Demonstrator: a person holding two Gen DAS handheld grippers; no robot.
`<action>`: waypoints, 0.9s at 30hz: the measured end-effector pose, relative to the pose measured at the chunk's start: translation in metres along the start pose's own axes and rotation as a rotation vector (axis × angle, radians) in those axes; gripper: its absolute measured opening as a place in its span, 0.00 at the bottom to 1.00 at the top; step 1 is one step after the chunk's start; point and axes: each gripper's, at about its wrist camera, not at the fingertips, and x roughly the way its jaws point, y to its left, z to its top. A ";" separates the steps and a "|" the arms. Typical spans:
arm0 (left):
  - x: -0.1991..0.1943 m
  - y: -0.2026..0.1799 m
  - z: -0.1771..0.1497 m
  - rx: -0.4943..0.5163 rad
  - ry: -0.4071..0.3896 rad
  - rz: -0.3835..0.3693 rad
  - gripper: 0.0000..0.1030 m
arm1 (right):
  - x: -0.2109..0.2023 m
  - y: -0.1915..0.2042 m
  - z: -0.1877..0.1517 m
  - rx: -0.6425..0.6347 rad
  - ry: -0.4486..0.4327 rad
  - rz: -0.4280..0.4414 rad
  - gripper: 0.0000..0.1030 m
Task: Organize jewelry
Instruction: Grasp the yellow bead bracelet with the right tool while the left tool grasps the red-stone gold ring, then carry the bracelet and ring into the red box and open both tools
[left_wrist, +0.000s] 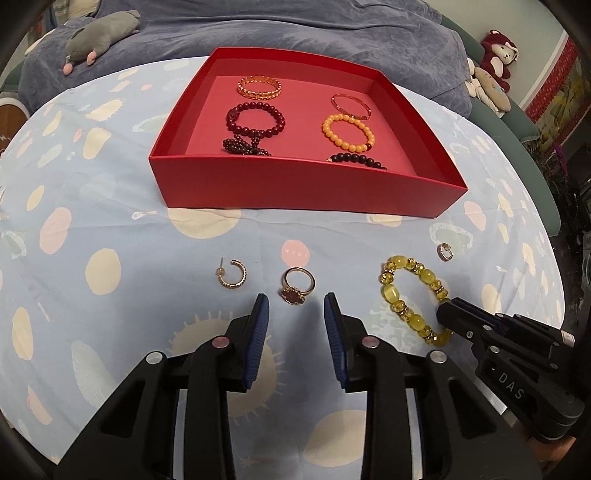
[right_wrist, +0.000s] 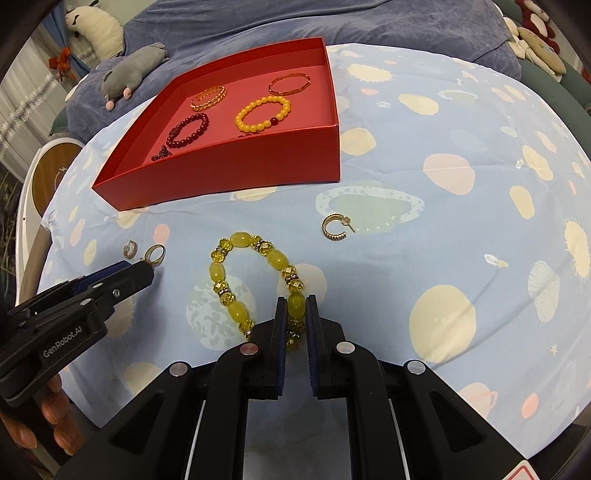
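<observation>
A red box (left_wrist: 295, 184) (right_wrist: 236, 166) holds several bracelets, among them an orange bead one (left_wrist: 347, 133) (right_wrist: 263, 112) and a dark red one (left_wrist: 255, 120). On the cloth lie a yellow bead bracelet (left_wrist: 413, 299) (right_wrist: 255, 280), a gold ring with a red stone (left_wrist: 297, 286) (right_wrist: 155, 254), a gold hoop earring (left_wrist: 232, 275) and a small earring (left_wrist: 443, 252). In the right wrist view, another hoop earring (right_wrist: 334, 227) and a small one (right_wrist: 130, 248) show. My left gripper (left_wrist: 295, 306) (right_wrist: 142, 267) is open just before the ring. My right gripper (right_wrist: 295, 306) (left_wrist: 445, 308) is shut on the yellow bracelet.
The table carries a pale blue cloth with planet prints (left_wrist: 110, 221) (right_wrist: 443, 184). Behind it lies a blue blanket (left_wrist: 295, 29) with a grey plush animal (left_wrist: 99, 33) (right_wrist: 133, 70). More plush toys (left_wrist: 495, 70) sit at the back right.
</observation>
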 end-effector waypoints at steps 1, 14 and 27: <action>0.002 0.000 0.000 0.002 0.002 -0.001 0.27 | 0.001 0.001 0.001 -0.001 -0.001 0.000 0.09; 0.007 -0.001 0.001 0.019 0.001 -0.021 0.03 | 0.004 0.007 0.008 -0.010 -0.002 0.006 0.09; -0.027 0.005 -0.012 -0.020 -0.004 -0.030 0.03 | -0.037 0.018 0.005 -0.031 -0.053 0.043 0.09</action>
